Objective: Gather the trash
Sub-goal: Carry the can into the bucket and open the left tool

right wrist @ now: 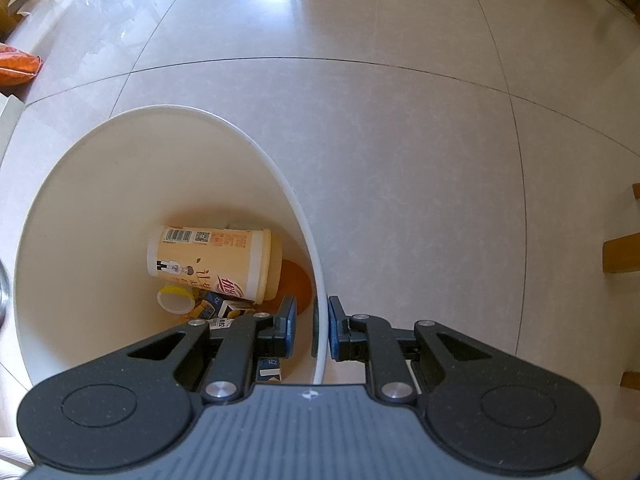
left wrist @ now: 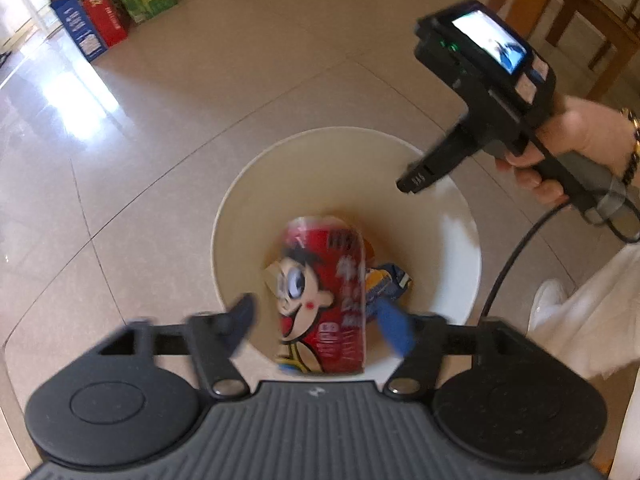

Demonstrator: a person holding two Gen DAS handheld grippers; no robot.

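A white bin (left wrist: 460, 224) stands on the tiled floor. Over its mouth my left gripper (left wrist: 320, 320) is open. A blurred red cartoon can (left wrist: 324, 300) hangs between the spread fingers (left wrist: 242, 318), touching neither. A hand holds my right gripper (left wrist: 414, 179) at the bin's far rim. In the right wrist view the right gripper (right wrist: 312, 316) straddles the bin's rim (right wrist: 320, 344), shut on it with one finger inside and one outside. At the bottom lie a beige drink cup (right wrist: 212, 258), a yellow lid (right wrist: 174, 298) and blue-yellow cartons (right wrist: 224, 308).
Blue, red and green boxes (left wrist: 106, 16) stand on the floor at the far left. Wooden furniture legs (left wrist: 580, 8) rise at the far right. A person's white clothing and shoe (left wrist: 548, 300) are close to the bin. An orange bag (right wrist: 16, 66) lies on the tiles.
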